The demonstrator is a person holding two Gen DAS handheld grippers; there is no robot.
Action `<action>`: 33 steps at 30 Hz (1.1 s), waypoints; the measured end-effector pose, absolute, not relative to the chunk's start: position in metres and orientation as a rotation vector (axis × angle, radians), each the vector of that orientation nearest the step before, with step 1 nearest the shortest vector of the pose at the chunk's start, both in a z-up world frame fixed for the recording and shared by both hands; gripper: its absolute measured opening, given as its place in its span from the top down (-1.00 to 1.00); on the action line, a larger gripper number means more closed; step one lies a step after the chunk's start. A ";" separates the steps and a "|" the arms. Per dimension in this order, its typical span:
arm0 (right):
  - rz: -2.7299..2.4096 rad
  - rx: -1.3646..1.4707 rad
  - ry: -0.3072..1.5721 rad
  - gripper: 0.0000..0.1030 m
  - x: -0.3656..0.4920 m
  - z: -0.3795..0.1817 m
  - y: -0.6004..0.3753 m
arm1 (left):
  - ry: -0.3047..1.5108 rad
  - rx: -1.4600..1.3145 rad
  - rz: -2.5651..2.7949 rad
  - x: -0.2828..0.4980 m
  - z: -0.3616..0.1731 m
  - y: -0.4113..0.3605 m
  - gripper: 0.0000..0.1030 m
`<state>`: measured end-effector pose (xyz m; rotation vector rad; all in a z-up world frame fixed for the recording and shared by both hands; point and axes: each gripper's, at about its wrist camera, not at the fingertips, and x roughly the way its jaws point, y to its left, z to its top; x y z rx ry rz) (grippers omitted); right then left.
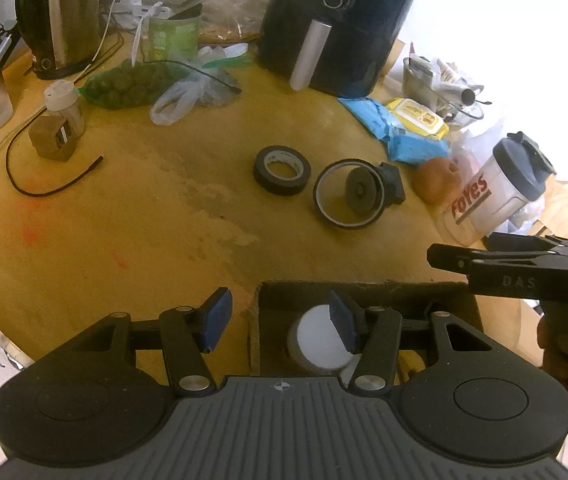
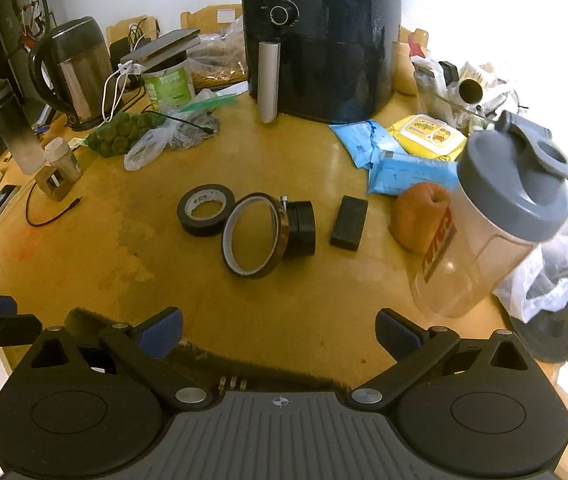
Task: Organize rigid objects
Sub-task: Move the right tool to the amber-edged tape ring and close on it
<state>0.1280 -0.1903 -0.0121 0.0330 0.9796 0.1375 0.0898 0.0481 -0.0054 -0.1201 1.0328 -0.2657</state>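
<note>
Nearest, left gripper [image 1: 280,322] apart and empty above a cardboard box [image 1: 363,290] holding a white jar [image 1: 315,340]; right gripper [image 2: 280,332] wide apart, empty. Farther on the worktop [image 2: 124,264]: black tape roll [image 2: 204,215], amber tape ring [image 2: 252,236] leaning on black disc [image 2: 303,230], black block [image 2: 348,222] to their right.

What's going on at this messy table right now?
A person is tidying rigid items with two handheld grippers. The left gripper hangs open and empty over a brown cardboard box that already holds a white round container. The right gripper is open too, empty, near the box's edge. A black roll of tape, an amber tape ring leaning on a black cylinder, and a small black block lie on the yellow table.
</note>
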 end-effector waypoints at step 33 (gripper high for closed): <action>0.096 0.090 1.047 0.28 0.210 -0.064 -0.173 | 1.037 -0.182 -0.176 0.102 -0.011 0.090 -0.04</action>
